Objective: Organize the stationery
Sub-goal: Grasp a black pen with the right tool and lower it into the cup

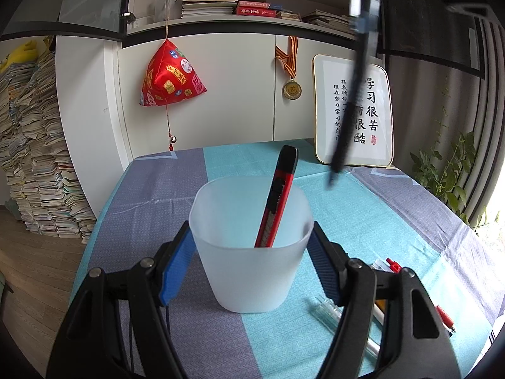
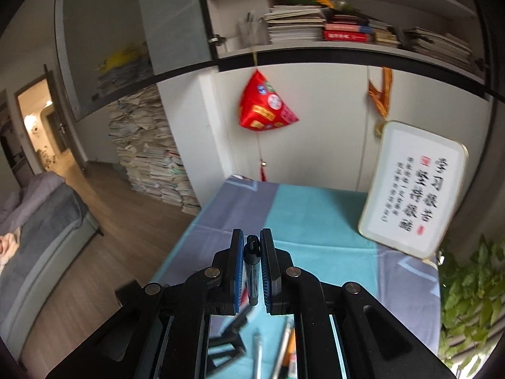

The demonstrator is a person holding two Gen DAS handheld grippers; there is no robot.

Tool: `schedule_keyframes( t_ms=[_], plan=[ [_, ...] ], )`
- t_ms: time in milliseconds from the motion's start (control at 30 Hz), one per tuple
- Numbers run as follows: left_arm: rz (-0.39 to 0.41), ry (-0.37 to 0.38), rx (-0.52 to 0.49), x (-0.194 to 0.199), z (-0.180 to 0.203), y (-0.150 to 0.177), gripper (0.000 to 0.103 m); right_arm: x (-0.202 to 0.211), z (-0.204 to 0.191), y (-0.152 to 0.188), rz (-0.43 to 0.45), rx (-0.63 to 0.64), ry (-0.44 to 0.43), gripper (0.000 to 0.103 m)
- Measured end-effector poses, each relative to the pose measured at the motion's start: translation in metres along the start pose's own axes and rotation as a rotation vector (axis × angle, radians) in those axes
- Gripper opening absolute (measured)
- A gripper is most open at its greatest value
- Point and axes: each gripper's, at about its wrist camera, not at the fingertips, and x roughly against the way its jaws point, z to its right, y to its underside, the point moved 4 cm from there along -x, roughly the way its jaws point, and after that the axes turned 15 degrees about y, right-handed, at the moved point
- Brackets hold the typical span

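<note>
A frosted white plastic cup (image 1: 249,259) stands on the table between the blue pads of my left gripper (image 1: 251,246), which is shut on its sides. A red and black utility knife (image 1: 277,195) stands upright inside the cup. My right gripper (image 2: 252,240) is shut on a dark pen (image 2: 252,268) and holds it high above the table. In the left wrist view that pen (image 1: 353,94) hangs point down, above and to the right of the cup. Several loose pens (image 1: 388,287) lie on the table to the right of the cup.
The table has a blue, teal and purple cloth (image 1: 363,221). A framed calligraphy board (image 1: 356,113) leans at the back right. A red pyramid ornament (image 1: 170,75) and a medal (image 1: 292,88) hang on the cabinet. A potted plant (image 2: 470,290) stands at the right.
</note>
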Motion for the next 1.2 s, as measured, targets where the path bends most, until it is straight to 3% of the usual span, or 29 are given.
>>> schedule_keyframes(
  t_ms=[167,433,1200],
  plan=[
    [-0.001,0.001,-0.002,-0.001,0.001,-0.001,0.069,-0.015,-0.017,-0.003,0.001,0.01,-0.026,0.011],
    [-0.001,0.0,-0.003,-0.001,0.001,-0.001,0.069,-0.05,-0.018,0.02,-0.09,0.004,-0.027,0.011],
    [-0.004,0.003,-0.011,-0.002,0.003,-0.002,0.069,-0.082,-0.009,0.051,-0.215,-0.022,-0.038,0.011]
  ],
)
